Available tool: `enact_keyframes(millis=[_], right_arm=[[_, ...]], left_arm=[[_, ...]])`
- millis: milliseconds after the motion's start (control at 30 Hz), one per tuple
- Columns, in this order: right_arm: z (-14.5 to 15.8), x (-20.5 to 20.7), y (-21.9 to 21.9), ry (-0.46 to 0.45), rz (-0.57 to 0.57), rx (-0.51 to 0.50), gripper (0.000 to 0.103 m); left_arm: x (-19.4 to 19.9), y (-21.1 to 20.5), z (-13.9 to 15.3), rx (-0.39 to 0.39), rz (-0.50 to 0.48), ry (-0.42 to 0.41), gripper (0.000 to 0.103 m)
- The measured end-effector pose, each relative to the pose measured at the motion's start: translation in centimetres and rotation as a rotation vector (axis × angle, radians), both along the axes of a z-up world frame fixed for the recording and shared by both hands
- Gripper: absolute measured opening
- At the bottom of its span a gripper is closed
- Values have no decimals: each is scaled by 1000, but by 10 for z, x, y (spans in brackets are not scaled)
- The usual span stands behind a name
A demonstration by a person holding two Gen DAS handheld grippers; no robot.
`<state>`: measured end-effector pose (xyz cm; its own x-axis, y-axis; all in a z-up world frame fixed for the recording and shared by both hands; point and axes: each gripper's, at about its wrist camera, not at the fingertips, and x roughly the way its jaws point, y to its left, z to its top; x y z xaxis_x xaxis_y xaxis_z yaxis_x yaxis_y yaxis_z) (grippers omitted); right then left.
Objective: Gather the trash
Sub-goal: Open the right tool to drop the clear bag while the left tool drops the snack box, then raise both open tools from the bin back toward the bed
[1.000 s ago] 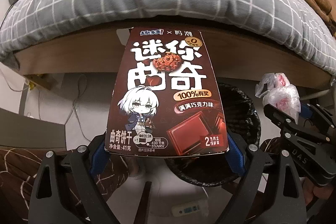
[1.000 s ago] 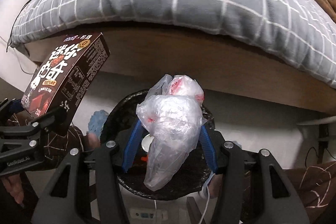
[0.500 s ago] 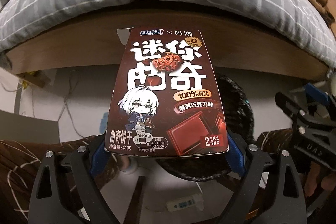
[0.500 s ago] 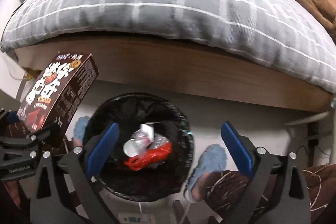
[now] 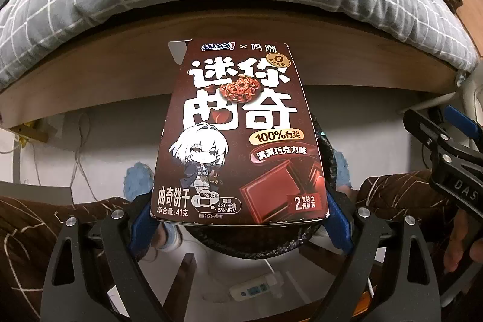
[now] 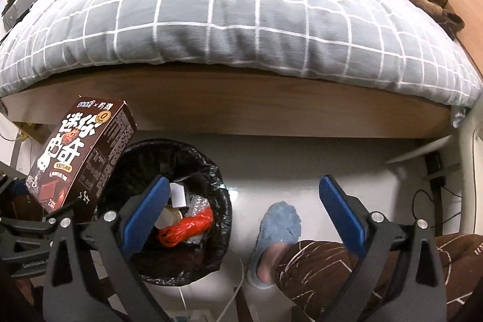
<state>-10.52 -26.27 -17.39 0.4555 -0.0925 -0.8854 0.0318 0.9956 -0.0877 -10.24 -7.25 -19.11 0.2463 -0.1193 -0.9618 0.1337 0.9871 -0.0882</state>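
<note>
Bag gone from right claw (image 6: pixel 244 210), now spread; left claw (image 5: pixel 238 216) clamps cookie box (image 5: pixel 238 135).

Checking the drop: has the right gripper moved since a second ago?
Yes. The right gripper, open and empty, has shifted right of the black-lined trash bin, toward the blue slipper.

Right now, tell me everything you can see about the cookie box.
The cookie box is a dark brown cardboard carton printed with big white Chinese characters, a cookie, a white-haired cartoon girl and a chocolate square; fine print covers its side. A flap at the top corner stands open. The left gripper clamps its bottom end between blue pads, so it points away from the camera. From the right wrist view it leans above the near left rim of the black-lined trash bin.
</note>
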Motion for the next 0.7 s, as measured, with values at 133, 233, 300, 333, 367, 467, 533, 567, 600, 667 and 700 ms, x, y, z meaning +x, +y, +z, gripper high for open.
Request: enact_keyframes(millis=[133,233,300,333,367,467,533,567,600,667,700], right_arm=[[1,0,2,-4,-7,-4,95],[2,1,3,-10,-3,2,95],[3,2,4,-13,1,-1,95],[3,2,5,-15,1,-1,95],[4,2,4,-18,0,1,95],[8,2,4,-34,1,4,95],[12,3,4,-51,2,3,95],[15,3,4,-60,1,4,95],[18,3,4,-66,0,6,95],[25,4,5,-87,-2,8,95],[28,4,5,-99,-3,11,95]], left_arm=[[-1,6,-7,18,-15,-26,90],[-5,2,-5,32,-22,-54,90],[-6,1,-4,44,-20,-64,93],[-5,1,-2,41,-18,-69,94],[-4,1,0,38,-16,-75,95],[-2,1,3,52,-10,-91,97],[0,4,7,50,0,-106,97],[0,6,9,49,7,-113,97],[1,8,12,44,18,-122,97],[3,9,18,34,27,-138,97],[3,10,21,38,31,-150,97]])
